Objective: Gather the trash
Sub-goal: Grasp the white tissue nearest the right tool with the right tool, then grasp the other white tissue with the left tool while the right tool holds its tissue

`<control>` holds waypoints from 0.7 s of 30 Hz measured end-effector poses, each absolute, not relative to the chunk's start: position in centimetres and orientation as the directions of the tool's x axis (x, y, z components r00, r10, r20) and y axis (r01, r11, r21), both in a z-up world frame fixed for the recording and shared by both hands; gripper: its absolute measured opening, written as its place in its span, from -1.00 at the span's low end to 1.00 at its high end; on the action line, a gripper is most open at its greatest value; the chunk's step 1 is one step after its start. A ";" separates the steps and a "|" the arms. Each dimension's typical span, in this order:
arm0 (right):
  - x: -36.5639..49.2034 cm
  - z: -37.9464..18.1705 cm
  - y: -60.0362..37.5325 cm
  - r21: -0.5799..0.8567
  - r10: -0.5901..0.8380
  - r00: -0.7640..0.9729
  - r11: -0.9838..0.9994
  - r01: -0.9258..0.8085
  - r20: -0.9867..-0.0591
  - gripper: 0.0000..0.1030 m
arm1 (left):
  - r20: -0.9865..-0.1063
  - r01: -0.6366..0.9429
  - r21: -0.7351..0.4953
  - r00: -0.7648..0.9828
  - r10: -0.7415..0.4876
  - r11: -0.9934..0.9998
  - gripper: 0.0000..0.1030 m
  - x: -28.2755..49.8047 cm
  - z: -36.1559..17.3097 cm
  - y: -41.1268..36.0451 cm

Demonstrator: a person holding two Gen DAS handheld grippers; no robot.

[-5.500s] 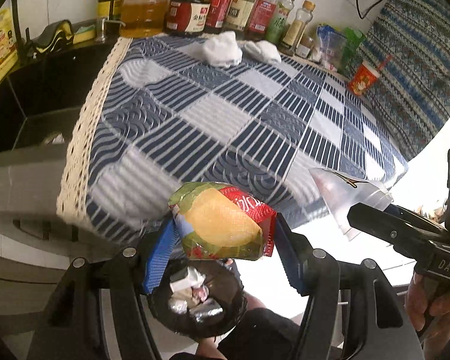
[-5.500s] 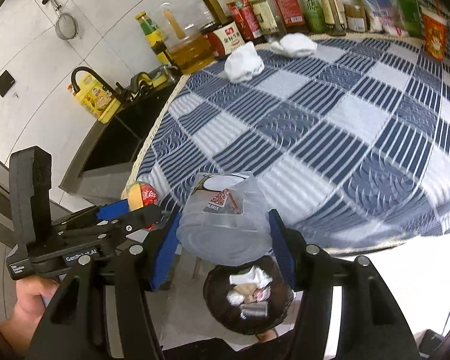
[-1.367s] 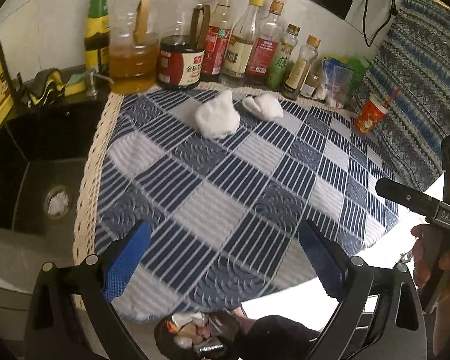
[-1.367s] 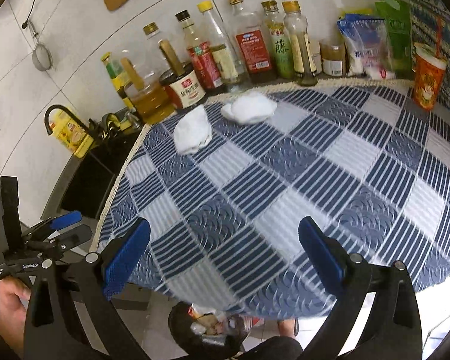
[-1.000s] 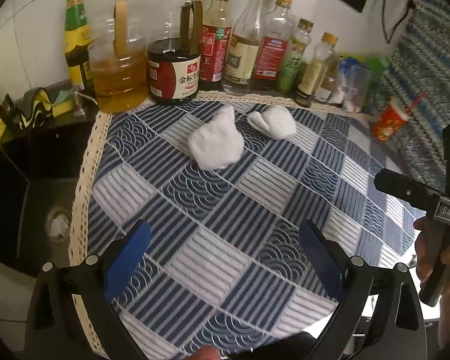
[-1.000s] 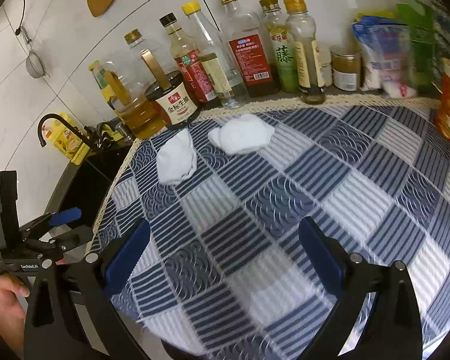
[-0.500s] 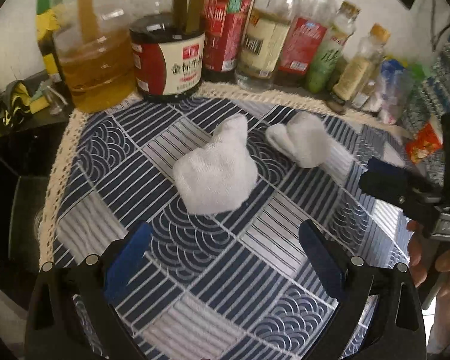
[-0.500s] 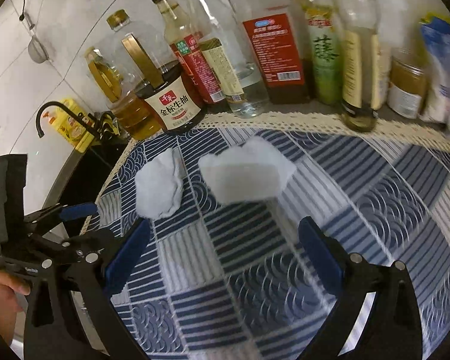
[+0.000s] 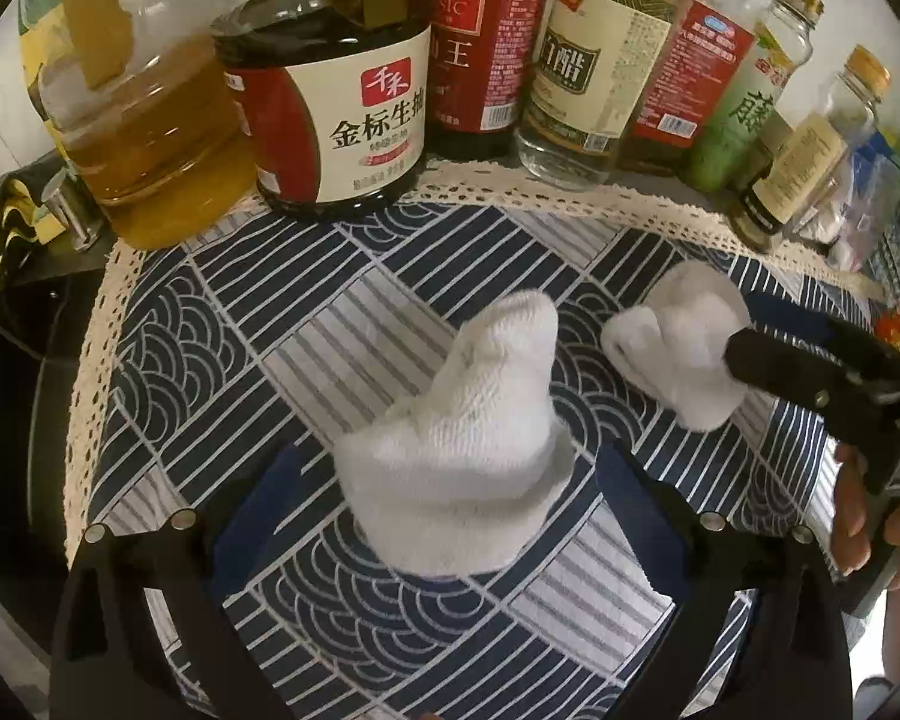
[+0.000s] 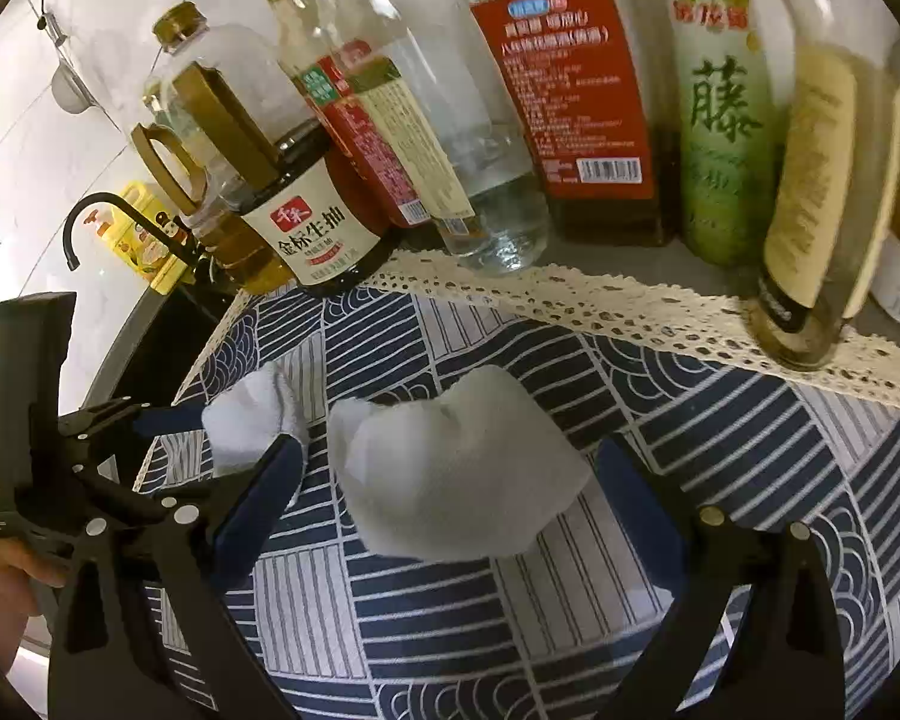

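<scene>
Two crumpled white paper wads lie on the blue-and-white patterned tablecloth (image 9: pixel 354 312). The left wad (image 9: pixel 462 444) sits between the open blue-padded jaws of my left gripper (image 9: pixel 444 516). The right wad (image 10: pixel 456 468) sits between the open jaws of my right gripper (image 10: pixel 450 504). Neither wad is squeezed. The right wad (image 9: pixel 678 354) and right gripper also show in the left wrist view, at right. The left wad (image 10: pixel 246 420) and left gripper show in the right wrist view, at left.
A row of sauce and oil bottles stands close behind the wads along the lace edge: a soy sauce jug (image 9: pixel 330 102), an oil jug (image 9: pixel 144 138), a vinegar bottle (image 9: pixel 582 78). A dark sink with a black tap (image 10: pixel 90 222) lies at the left.
Both grippers dropped their earlier trash, opened, and moved forward over the table. Each now straddles one white wad, much closer than half a second ago.
</scene>
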State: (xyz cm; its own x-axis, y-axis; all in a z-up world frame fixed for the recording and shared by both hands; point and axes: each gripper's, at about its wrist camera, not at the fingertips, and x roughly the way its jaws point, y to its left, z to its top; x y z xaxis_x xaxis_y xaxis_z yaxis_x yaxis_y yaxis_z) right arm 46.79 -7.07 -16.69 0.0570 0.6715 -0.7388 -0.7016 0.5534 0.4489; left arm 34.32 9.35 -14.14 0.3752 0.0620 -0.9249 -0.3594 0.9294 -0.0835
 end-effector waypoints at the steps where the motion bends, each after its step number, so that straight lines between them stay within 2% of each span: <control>1: 46.9 -16.9 -6.9 0.447 0.670 0.053 0.550 -0.705 -0.740 0.83 | -0.928 -0.361 -0.078 0.366 0.064 0.929 0.84 34.5 -14.2 9.3; 4: 47.2 -17.0 -6.9 0.453 0.681 0.052 0.541 -0.709 -0.731 0.77 | -0.930 -0.350 -0.103 0.366 0.035 0.931 0.83 35.1 -14.3 9.2; 7: 47.2 -17.0 -6.7 0.433 0.672 0.064 0.543 -0.720 -0.737 0.66 | -0.932 -0.351 -0.096 0.361 0.040 0.931 0.57 35.5 -14.5 9.1; 8: 47.2 -17.1 -6.6 0.432 0.671 0.059 0.540 -0.722 -0.740 0.58 | -0.931 -0.359 -0.094 0.363 0.046 0.929 0.52 35.4 -14.6 9.2; 9: 47.1 -17.2 -6.4 0.431 0.668 0.053 0.536 -0.726 -0.743 0.53 | -0.931 -0.362 -0.103 0.363 0.039 0.926 0.35 35.4 -14.7 9.3; 14: 46.2 -17.4 -5.8 0.375 0.644 0.075 0.532 -0.759 -0.761 0.04 | -0.928 -0.376 -0.132 0.372 0.019 0.917 0.07 35.0 -14.4 9.6; 19: 45.3 -17.0 -5.9 0.299 0.622 0.140 0.546 -0.783 -0.770 -0.34 | -0.918 -0.385 -0.147 0.397 0.020 0.911 -0.24 34.3 -13.6 9.8; 21: 44.9 -16.7 -6.1 0.282 0.621 0.161 0.552 -0.784 -0.767 -0.38 | -0.914 -0.388 -0.158 0.405 0.014 0.908 -0.33 34.0 -13.4 10.0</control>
State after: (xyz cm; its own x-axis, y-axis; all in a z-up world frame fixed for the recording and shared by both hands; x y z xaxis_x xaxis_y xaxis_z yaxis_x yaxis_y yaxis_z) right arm 44.94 -6.12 -16.72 0.1606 0.6207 -0.7675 -0.7845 0.5522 0.2823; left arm 33.98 9.98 -13.37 0.4052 0.0144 -0.9141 -0.3876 0.9083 -0.1575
